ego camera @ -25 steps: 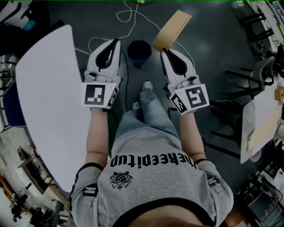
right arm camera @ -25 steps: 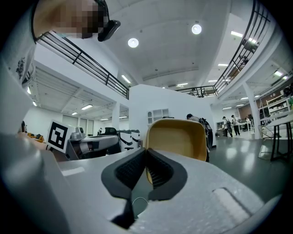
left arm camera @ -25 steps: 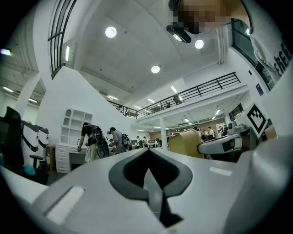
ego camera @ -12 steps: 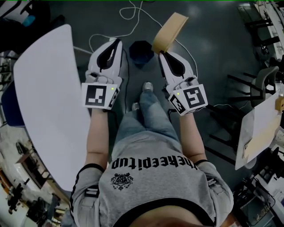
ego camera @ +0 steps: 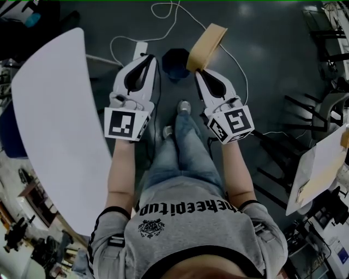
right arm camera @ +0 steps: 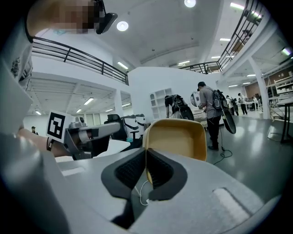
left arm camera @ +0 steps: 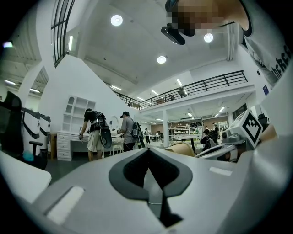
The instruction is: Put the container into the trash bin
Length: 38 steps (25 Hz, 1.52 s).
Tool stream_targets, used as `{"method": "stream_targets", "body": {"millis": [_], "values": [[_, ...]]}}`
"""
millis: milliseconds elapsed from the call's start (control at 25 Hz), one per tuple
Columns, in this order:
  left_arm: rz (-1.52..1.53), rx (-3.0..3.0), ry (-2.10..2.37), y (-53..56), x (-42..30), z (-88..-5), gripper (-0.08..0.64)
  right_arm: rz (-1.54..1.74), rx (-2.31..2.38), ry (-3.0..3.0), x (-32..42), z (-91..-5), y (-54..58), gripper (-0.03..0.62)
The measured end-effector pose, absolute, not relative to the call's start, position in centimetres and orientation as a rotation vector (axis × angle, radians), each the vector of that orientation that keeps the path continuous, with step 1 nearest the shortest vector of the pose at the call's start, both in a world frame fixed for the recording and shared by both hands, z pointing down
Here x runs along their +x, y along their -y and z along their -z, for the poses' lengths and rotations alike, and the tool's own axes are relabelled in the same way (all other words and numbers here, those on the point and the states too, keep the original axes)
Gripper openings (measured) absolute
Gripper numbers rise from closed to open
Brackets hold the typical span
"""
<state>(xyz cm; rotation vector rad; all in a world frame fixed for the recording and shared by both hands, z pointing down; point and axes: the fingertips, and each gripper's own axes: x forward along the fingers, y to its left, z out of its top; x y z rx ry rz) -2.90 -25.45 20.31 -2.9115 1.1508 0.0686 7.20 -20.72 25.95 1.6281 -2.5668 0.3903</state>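
A tan, shallow container (ego camera: 206,46) is held up on edge over the dark floor, with my right gripper (ego camera: 198,71) shut on its rim. In the right gripper view the container (right arm camera: 177,137) stands up just past the pads of my right gripper (right arm camera: 146,168). The dark trash bin (ego camera: 173,62) stands on the floor just left of the container, between the two grippers. My left gripper (ego camera: 148,58) is shut on nothing, left of the bin. In the left gripper view, the left gripper (left arm camera: 148,170) has its pads together, and the container (left arm camera: 182,149) shows to the right.
A white table (ego camera: 54,125) curves along the left. A white cable (ego camera: 163,9) and a power strip (ego camera: 140,50) lie on the floor beyond the bin. The person's shoes (ego camera: 184,106) stand just short of the bin. Another table (ego camera: 322,163) and chairs are at the right.
The right gripper has carried the container slightly left, closer to the bin. The left gripper has shifted a little right. Both stay shut.
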Motion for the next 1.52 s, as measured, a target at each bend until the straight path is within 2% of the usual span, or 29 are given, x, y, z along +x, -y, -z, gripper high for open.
{"method": "stream_targets", "body": {"millis": [640, 1520], "values": [[-0.055, -2.910, -1.163, 26.1, -1.6, -29.3, 0.020, -0.634, 1.442, 2.576, 7.6, -39.3, 22.3, 0.014], [-0.035, -2.865, -1.161, 29.4, 0.9, -51.7, 0.020, -0.763, 1.208, 2.616, 8.7, -65.1, 26.3, 0.014]]}}
